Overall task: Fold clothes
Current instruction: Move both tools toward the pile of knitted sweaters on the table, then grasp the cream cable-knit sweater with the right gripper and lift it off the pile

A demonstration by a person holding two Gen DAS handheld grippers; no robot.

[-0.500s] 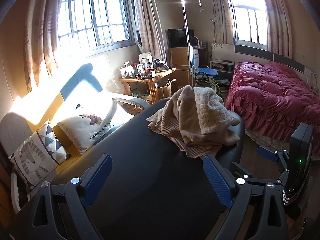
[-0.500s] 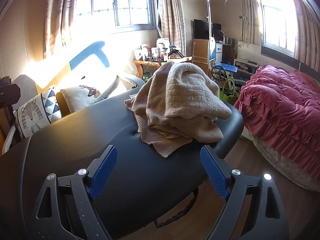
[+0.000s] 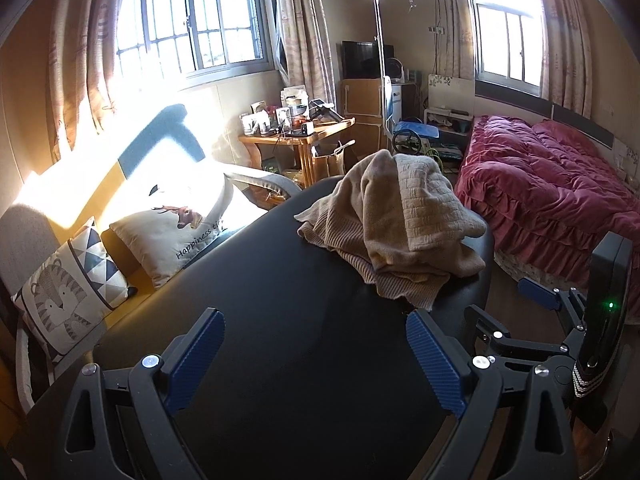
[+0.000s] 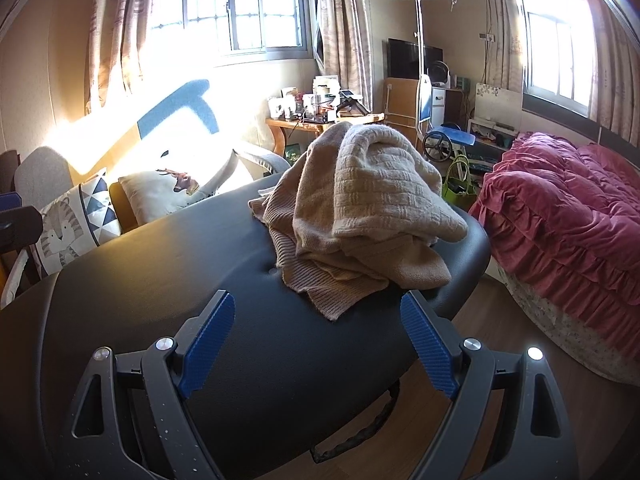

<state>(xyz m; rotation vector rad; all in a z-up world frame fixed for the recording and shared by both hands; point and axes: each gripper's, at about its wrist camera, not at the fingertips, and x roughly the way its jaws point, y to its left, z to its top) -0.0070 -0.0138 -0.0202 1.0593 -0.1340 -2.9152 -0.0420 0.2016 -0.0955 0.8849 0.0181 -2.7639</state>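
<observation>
Heap of beige knitted clothes (image 3: 400, 224) sits crumpled at the far end of the black padded counter (image 3: 280, 320), nearest the bed with the crimson ruffled quilt (image 3: 560, 184). Left hand-held gripper (image 3: 316, 360): blue-padded fingers spread wide, nothing between them, hovering over bare counter short of the heap. Right hand-held gripper (image 4: 318, 344): likewise wide apart and empty, near the heap's closest edge. Patterned cushions (image 3: 68, 292) line the sunlit wall.

Sunlit bedrm; red bed (image 3: 552, 184); barred window (image 3: 192, 20)
</observation>
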